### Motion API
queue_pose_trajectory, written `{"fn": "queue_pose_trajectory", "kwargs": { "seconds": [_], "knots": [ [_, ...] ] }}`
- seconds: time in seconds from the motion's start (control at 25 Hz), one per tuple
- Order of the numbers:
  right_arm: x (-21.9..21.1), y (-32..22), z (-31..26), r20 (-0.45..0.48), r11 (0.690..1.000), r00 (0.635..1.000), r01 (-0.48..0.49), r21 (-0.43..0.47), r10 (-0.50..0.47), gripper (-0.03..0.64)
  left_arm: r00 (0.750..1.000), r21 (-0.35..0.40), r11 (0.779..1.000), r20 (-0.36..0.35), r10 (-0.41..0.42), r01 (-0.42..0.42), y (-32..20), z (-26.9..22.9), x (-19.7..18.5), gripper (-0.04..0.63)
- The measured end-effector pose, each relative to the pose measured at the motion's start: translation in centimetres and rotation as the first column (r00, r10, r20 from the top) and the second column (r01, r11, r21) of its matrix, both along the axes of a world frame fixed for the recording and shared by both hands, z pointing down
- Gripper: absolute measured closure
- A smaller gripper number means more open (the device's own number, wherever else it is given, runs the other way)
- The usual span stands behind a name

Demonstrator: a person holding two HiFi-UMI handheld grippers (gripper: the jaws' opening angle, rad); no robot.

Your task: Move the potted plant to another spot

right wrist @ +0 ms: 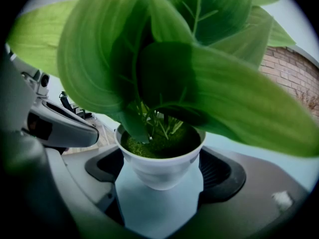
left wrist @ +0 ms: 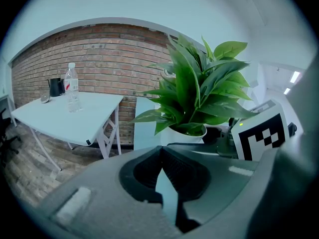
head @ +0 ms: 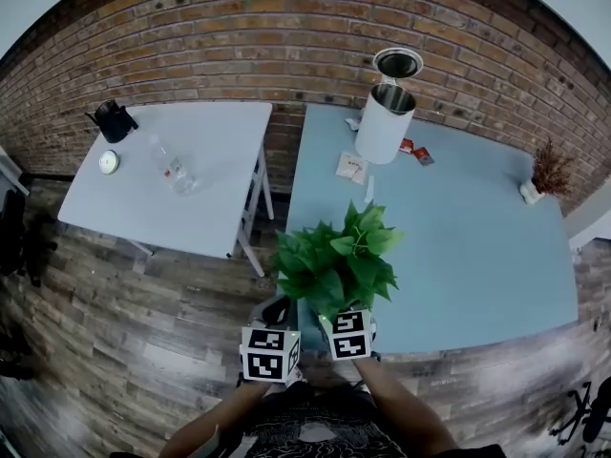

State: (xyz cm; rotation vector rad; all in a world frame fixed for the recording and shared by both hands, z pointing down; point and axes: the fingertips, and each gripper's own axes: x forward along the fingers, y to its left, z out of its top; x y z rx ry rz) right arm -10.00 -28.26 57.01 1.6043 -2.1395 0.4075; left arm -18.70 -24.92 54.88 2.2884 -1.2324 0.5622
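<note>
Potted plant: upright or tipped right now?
Upright. The potted plant has its white rim level within the right claw, and its leaves rise straight up in the left gripper view.

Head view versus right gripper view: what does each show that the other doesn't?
Only the head view shows the white bin, the bottle and the black kettle. Only the right gripper view shows the right gripper closed on the white pot of the potted plant, and the green filling inside. Both show the plant's leaves and the left gripper.
</note>
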Motion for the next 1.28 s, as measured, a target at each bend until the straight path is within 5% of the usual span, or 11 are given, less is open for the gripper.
{"fn": "queue_pose_trajectory", "kwargs": {
  "seconds": [0.52,1.0,1.28],
  "knots": [
    [-1.3,-0.5,-0.1,0.001,0.999,0.999,-0.034,0.007,0.034,0.144,1.0,-0.012,1.0,0.001,0.005,-0.005,-0.1,0.3,-2.2,0.597],
    [-1.1,1.7,0.7,0.036,1.0,0.999,0.005,-0.017,-0.005,0.147,1.0,-0.033,0.999,-0.004,0.022,-0.022,1.3,1.2,-0.4,0.597],
    [2.0,3.9,0.0,0.057,1.0,0.998,-0.006,0.0,0.006,0.302,1.0,-0.019,0.999,0.004,0.029,-0.029,2.8,0.9,2.6,0.595]
  ]
}}
